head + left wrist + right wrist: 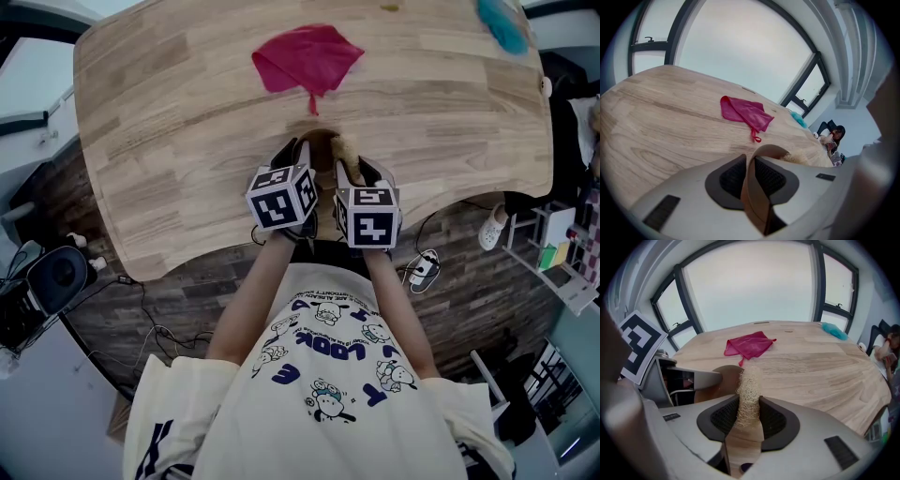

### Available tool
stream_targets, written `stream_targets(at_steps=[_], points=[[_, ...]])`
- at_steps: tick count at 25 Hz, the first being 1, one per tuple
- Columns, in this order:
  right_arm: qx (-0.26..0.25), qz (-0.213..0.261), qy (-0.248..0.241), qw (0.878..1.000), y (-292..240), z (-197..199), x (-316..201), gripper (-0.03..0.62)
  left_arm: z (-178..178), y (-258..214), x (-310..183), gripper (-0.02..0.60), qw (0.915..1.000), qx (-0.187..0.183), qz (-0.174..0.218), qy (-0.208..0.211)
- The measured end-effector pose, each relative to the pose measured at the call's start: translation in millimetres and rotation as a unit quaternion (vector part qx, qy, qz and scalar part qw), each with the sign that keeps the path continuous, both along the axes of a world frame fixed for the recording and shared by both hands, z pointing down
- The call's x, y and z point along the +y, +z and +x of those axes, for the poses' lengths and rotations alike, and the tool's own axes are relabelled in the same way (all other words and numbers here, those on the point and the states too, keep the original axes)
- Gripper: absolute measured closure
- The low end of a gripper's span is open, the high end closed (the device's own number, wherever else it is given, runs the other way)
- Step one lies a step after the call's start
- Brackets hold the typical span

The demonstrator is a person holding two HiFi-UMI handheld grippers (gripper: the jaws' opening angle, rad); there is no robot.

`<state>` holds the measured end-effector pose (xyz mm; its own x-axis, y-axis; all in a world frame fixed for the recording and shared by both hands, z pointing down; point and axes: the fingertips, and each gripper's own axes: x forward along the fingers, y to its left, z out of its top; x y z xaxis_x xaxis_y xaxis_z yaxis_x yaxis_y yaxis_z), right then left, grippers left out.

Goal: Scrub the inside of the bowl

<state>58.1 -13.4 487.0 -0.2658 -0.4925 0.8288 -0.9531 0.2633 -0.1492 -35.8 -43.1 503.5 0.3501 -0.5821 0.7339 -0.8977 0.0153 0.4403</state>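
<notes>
The left gripper (750, 174) clamps the bowl (769, 151) rim to steady it; the right gripper (749, 417) pinches a loofah (749, 383), ready to scrub

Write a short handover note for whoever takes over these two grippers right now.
Left gripper: shut on the bowl rim, at the table's near edge.
Right gripper: shut on the scrubber, its tip by the bowl.
Pink cloth: farther back on the table, untouched.
Done: both things gripped.
Left: scrub the bowl's inside; progress so far can't be told.
</notes>
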Motion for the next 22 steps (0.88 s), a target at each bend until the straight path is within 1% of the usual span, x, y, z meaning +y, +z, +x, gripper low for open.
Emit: stream_targets(at_steps=[6,9,11,13,15,18,22], points=[[-0.008,0.002,0.036,0.999,-0.8,0.0,5.2,0.471,-2.6,0.1,1.8,0.499,0.9992,0.011,-0.008,-0.037],[-0.008,0.004,0.042,0.999,-0.4,-0.7,6.3,0.471,-3.6,0.5,2.5,0.499,0.9990,0.009,-0.009,-0.042],[-0.008,0.003,0.039,0.999,0.2,-0.7,6.1,0.471,-3.2,0.9,2.7,0.499,0.9994,0.002,-0.010,-0.033],[0.000,0.003,0.026,1.000,0.2,0.9,4.8,0.471,0.0,1.2,2.9,0.499,0.9999,-0.010,-0.013,-0.001],[0.015,0.005,0.001,1.000,-0.2,2.9,2.3,0.470,5.3,3.0,4.6,0.500,0.9985,-0.018,-0.018,0.048],[0.041,0.010,-0.053,0.998,-1.5,2.1,-1.9,0.470,8.8,4.9,9.3,0.500,0.9923,-0.029,-0.017,0.119],[0.074,0.018,-0.129,0.989,-2.7,0.3,-7.1,0.470,10.6,1.3,11.9,0.494,0.9811,-0.060,0.002,0.184]])
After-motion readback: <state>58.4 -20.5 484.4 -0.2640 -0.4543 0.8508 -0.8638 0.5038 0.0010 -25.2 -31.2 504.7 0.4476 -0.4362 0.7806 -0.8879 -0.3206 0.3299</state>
